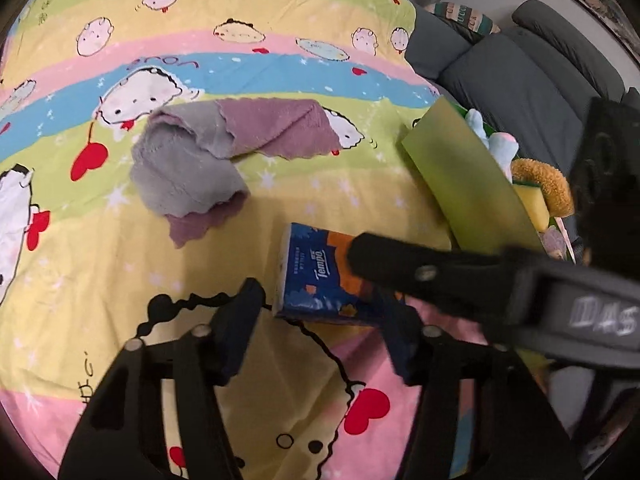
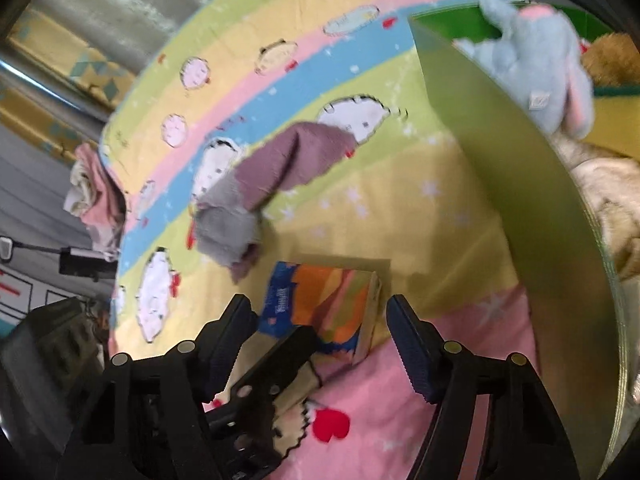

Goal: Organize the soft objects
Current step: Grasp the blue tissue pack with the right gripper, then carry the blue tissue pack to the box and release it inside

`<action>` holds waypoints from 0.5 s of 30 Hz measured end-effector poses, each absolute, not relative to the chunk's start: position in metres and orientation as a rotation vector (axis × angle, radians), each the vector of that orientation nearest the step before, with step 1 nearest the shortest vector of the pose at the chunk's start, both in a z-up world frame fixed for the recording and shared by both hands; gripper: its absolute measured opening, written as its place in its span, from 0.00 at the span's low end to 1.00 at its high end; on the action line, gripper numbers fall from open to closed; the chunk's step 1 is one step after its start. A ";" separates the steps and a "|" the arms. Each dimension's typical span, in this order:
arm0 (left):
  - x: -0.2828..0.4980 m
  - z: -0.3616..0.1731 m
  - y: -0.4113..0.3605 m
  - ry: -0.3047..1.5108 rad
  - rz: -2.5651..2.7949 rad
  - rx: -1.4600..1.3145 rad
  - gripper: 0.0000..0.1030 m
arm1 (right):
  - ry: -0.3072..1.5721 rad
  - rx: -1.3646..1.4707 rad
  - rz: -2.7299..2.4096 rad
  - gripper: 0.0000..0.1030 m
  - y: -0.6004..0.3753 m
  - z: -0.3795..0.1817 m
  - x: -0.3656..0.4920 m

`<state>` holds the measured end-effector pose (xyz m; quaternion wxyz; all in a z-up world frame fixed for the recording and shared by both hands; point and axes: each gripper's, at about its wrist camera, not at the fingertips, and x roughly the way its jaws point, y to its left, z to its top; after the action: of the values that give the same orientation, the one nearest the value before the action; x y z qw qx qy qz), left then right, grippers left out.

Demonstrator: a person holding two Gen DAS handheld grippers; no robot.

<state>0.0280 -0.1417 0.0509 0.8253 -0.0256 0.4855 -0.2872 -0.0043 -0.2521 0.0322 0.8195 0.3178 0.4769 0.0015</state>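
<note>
Both claws hover over the blue-and-orange Tempo tissue pack [image 1: 320, 276] lying on the cartoon-print striped bedsheet [image 1: 280, 68]. The left claw [image 1: 320, 336] and the right claw [image 2: 320, 344] are spread, pads off the pack, gripping nothing. A crumpled grey-and-purple towel [image 1: 216, 156] lies beyond, near the green bin [image 1: 468, 184] of plush toys.

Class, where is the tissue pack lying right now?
In both wrist views the tissue pack lies on the cartoon bedsheet, just beyond both tongs, between the grey-purple cloth and the green box.
</note>
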 end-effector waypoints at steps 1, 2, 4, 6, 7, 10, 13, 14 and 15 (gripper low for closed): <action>0.029 0.049 -0.143 1.035 -0.614 -0.054 0.50 | 1.030 0.676 0.000 0.68 -0.252 0.027 0.000; 0.031 0.047 -0.143 1.042 -0.617 -0.055 0.46 | 1.042 0.675 -0.003 0.65 -0.252 0.023 0.002; 0.033 0.043 -0.143 1.052 -0.623 -0.069 0.45 | 1.050 0.688 0.005 0.62 -0.254 0.014 0.005; 0.034 0.040 -0.143 1.062 -0.639 -0.085 0.41 | 1.039 0.690 0.013 0.61 -0.254 0.014 0.004; 0.033 0.040 -0.143 1.059 -0.638 -0.082 0.41 | 1.037 0.686 0.013 0.61 -0.254 0.015 0.003; 0.028 0.045 -0.145 1.030 -0.642 -0.067 0.38 | 1.007 0.681 0.012 0.61 -0.255 0.024 -0.003; 0.021 0.056 -0.149 1.002 -0.645 -0.051 0.36 | 0.940 0.647 -0.012 0.61 -0.257 0.049 -0.018; 0.015 0.065 -0.151 0.979 -0.661 -0.049 0.36 | 0.913 0.636 -0.020 0.61 -0.258 0.058 -0.024; 0.011 0.073 -0.153 0.958 -0.674 -0.052 0.36 | 0.878 0.627 -0.029 0.61 -0.261 0.071 -0.032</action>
<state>0.0106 -0.1529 0.0732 0.8331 -0.0245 0.4520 -0.3178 -0.0315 -0.2606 0.0706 0.8580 0.2983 0.4179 -0.0137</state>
